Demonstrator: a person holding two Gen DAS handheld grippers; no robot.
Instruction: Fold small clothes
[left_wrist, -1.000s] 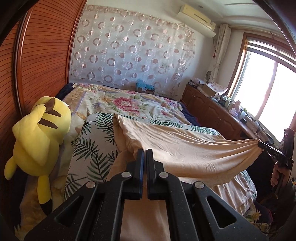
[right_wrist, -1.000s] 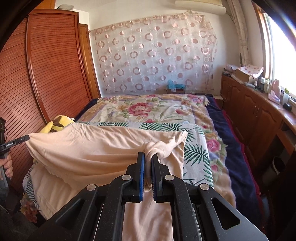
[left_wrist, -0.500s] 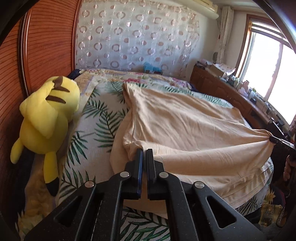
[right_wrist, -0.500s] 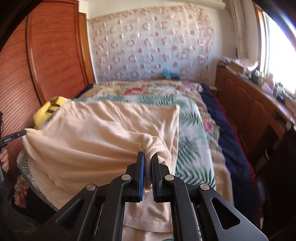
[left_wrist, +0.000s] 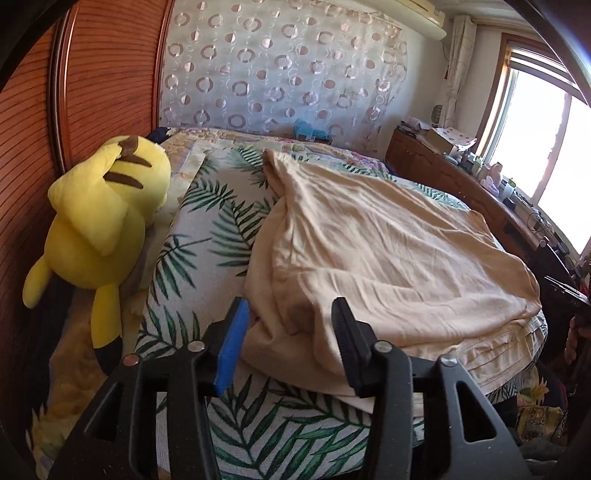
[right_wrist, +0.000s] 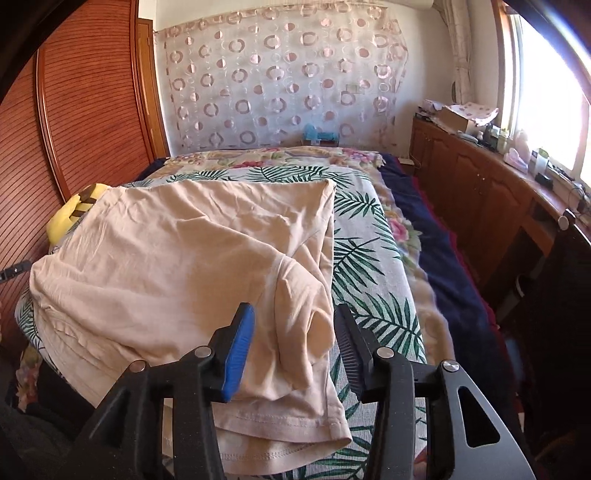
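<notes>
A beige T-shirt (left_wrist: 388, 258) lies folded over on the palm-leaf bedspread (left_wrist: 207, 229); it also shows in the right wrist view (right_wrist: 192, 258). My left gripper (left_wrist: 290, 317) is open, jaws either side of the shirt's near left corner, not gripping it. My right gripper (right_wrist: 293, 321) is open, jaws astride the bunched sleeve at the shirt's near right corner. The right gripper's tip shows at the left wrist view's right edge (left_wrist: 565, 291).
A yellow plush toy (left_wrist: 103, 229) leans against the wooden wardrobe (left_wrist: 92, 74) on the left. A floral quilt (right_wrist: 280, 157) covers the bed's far end. A wooden cabinet (right_wrist: 491, 192) with clutter runs along the window on the right. The bed's near edge is just below the grippers.
Both grippers lowered the shirt's held edge onto the bed and opened, letting go. The shirt now lies slack and folded instead of stretched between them.
</notes>
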